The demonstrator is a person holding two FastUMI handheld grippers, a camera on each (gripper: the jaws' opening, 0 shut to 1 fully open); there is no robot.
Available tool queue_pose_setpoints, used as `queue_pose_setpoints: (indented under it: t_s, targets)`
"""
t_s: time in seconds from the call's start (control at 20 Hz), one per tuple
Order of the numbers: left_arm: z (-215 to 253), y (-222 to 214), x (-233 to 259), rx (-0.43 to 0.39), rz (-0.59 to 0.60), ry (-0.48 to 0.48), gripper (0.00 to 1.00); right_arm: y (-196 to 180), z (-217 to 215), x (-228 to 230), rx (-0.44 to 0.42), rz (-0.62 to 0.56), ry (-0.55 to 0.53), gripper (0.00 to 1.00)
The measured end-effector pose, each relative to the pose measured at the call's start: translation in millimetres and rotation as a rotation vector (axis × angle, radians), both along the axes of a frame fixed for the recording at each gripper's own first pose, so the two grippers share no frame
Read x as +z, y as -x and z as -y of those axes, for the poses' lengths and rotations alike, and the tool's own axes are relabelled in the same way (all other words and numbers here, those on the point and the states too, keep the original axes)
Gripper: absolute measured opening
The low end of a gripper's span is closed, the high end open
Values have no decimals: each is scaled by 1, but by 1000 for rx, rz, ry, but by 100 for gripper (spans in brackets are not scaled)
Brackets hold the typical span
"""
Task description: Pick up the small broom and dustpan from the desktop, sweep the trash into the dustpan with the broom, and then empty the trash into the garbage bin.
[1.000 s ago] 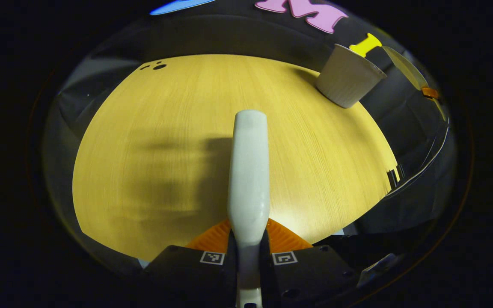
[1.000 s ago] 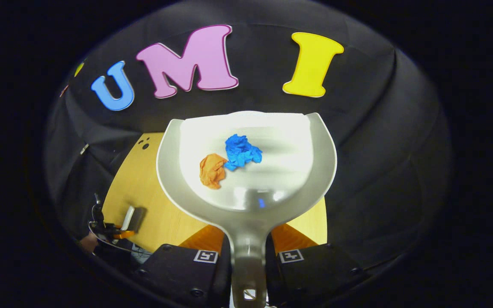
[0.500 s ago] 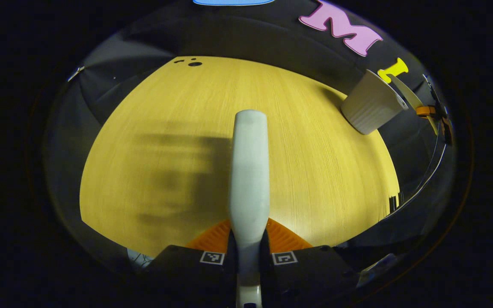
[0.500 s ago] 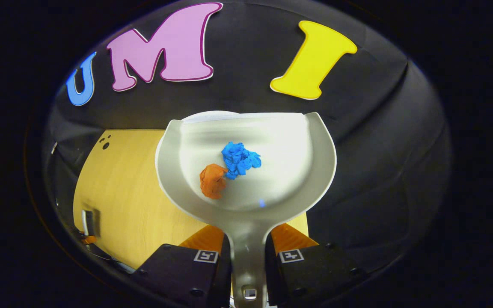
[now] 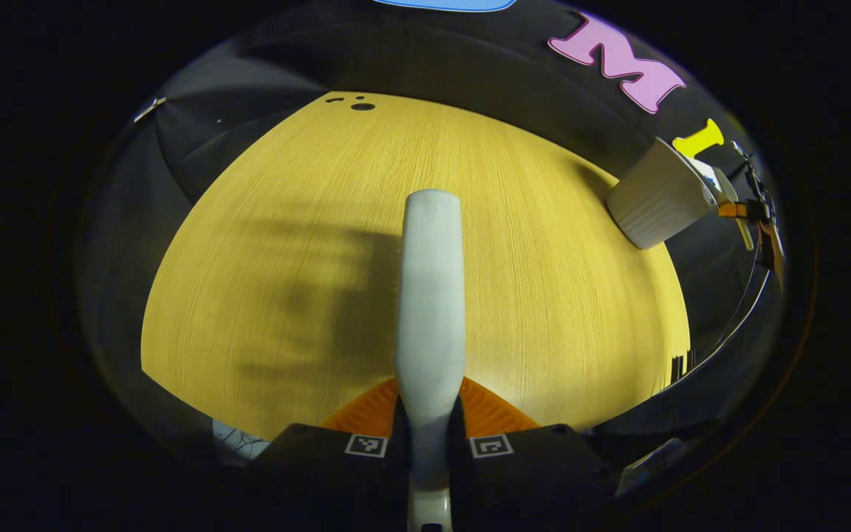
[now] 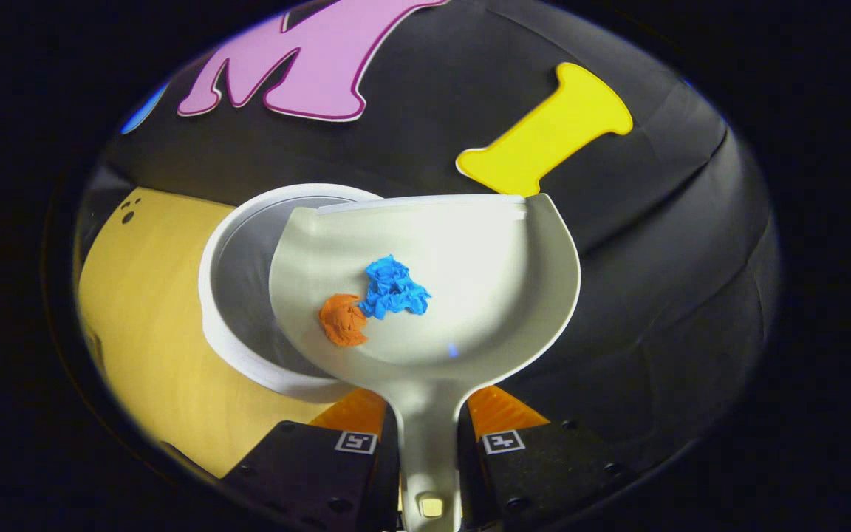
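A yellow wood-grain bench [image 5: 307, 244] sits against black cloth. Left tongs [image 5: 429, 425] clench the broom [image 5: 431, 295] handle above it. Right tongs [image 6: 429, 432] grip the dustpan [image 6: 470, 251], holding blue trash [image 6: 392, 288] and orange trash [image 6: 342, 319], over the bin [image 6: 237, 258].

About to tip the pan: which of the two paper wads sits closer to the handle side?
The orange wad. It lies lower left in the dustpan, nearer the handle; the blue wad sits just beyond it, toward the open lip.

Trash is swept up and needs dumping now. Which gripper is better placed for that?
Right. The right gripper holds the dustpan with both paper wads above the bin; the left gripper holds the broom.
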State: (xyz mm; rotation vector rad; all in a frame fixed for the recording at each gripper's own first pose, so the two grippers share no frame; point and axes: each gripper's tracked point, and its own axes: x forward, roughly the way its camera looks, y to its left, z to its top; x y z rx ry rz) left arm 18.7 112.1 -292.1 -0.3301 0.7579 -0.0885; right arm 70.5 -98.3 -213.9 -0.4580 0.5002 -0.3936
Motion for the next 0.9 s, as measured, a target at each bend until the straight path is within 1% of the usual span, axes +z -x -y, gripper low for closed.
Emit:
queue_pose_setpoints:
  t_s: [0.05,0.1,0.2,0.25,0.3,0.4,0.5,0.65,0.7,0.9]
  targets:
    - [3,0,0,-1,-6,3,26,2,0,3,-10,22,50,32]
    - [2,0,1,0,-6,5,26,4,2,2,-22,27,102,37]
    - [-1,-1,5,0,0,4,26,6,8,1,-40,11,219,36]
    - [-1,-1,6,0,0,2,26,4,8,5,-36,10,286,32]
    - [-1,-1,7,-3,-1,-1,26,3,8,7,-26,11,352,37]
    - [-1,-2,7,-4,-6,-7,26,2,7,15,-1,24,474,36]
    - [2,-2,8,-11,-12,6,26,11,5,22,-6,38,567,36]
    - [2,-5,13,-26,-4,33,24,23,3,33,-26,65,648,36]
    - [2,-5,15,-33,-1,29,26,24,3,33,-32,67,668,36]
    - [6,-1,16,-61,8,5,26,23,2,35,-41,65,709,36]
